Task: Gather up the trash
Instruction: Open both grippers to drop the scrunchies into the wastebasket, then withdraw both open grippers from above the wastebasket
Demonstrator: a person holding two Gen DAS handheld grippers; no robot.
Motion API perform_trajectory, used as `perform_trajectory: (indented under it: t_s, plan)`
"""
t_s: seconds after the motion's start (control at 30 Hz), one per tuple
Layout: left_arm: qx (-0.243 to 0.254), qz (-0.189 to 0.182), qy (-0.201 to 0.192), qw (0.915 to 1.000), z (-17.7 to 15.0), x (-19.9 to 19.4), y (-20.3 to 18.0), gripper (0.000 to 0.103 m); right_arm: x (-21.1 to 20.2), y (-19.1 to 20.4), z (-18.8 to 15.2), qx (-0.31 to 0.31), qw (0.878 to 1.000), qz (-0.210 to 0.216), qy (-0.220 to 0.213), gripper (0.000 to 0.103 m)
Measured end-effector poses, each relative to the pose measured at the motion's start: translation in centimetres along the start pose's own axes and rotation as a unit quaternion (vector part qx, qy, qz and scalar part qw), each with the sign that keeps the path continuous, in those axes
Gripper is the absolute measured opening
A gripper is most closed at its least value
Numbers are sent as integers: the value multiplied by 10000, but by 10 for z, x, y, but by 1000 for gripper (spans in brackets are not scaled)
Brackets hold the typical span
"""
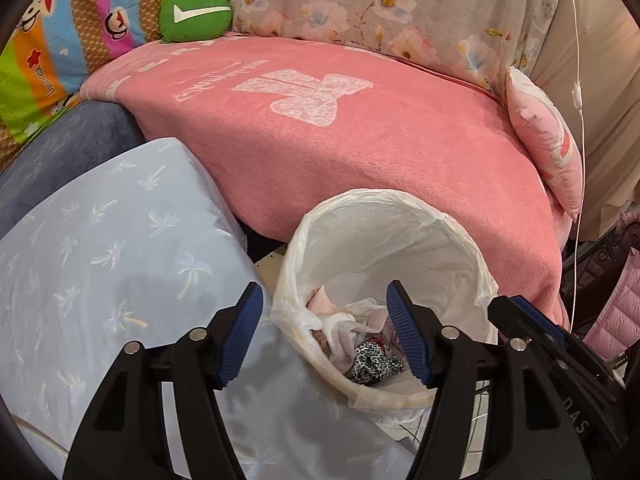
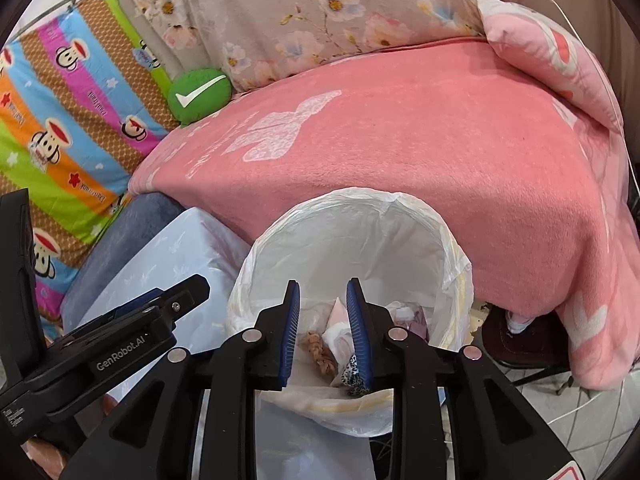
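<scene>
Left wrist: left gripper (image 1: 324,332) gaping wide, gripping nothing, hovering over lined trash bin (image 1: 476,256); crumpled trash (image 1: 360,344) lying below.
Right wrist: right gripper (image 2: 323,332) partly open, empty, directly above. Risking snagging bin liner (image 2: 456,256), tipping it.

A bed or couch covered by a salmon-pink fleece blanket with a white bow pattern (image 1: 360,152) fills the middle of both views. On it lie a small round green cushion with a white tick mark (image 1: 196,14) at the far left corner and a pale pink printed pillow (image 1: 548,148) at the right edge, while a grey floral sheet (image 1: 380,4) hangs behind and a striped cartoon-monkey quilt (image 2: 68,120) lies to the left. On the pale tiled floor (image 2: 592,404) just in front stands a round waste bin lined with a white plastic bag (image 2: 456,264), crumpled paper and scraps in its bottom, beside a light blue palm-print cushion (image 1: 100,260).
</scene>
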State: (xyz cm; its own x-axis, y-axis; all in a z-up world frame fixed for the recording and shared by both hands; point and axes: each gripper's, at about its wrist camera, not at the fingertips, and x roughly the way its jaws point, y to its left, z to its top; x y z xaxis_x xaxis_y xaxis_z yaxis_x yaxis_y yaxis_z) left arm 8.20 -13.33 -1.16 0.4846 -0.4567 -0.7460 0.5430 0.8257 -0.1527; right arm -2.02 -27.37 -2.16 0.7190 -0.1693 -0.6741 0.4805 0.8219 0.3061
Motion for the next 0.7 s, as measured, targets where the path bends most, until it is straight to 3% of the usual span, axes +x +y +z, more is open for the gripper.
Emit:
perform_trajectory:
  t_s: [0.33,0.47,0.63,0.7]
  plan:
    - [3,405,-158,9991,-18,-19,16,70,-16,18,-12,-455,9988,-157,102,40]
    - [-19,545,-213,9983,-25,-25,21,80,-21,24,-17,-591,9979,-257,91,43]
    - [54,748,-262,9968,-34,-32,24,81,-25,25,-23,-669,9972,-319,139,43]
    - [82,847,-266,9960,-38,-33,25,82,-26,25,-26,-668,9970,-357,146,49]
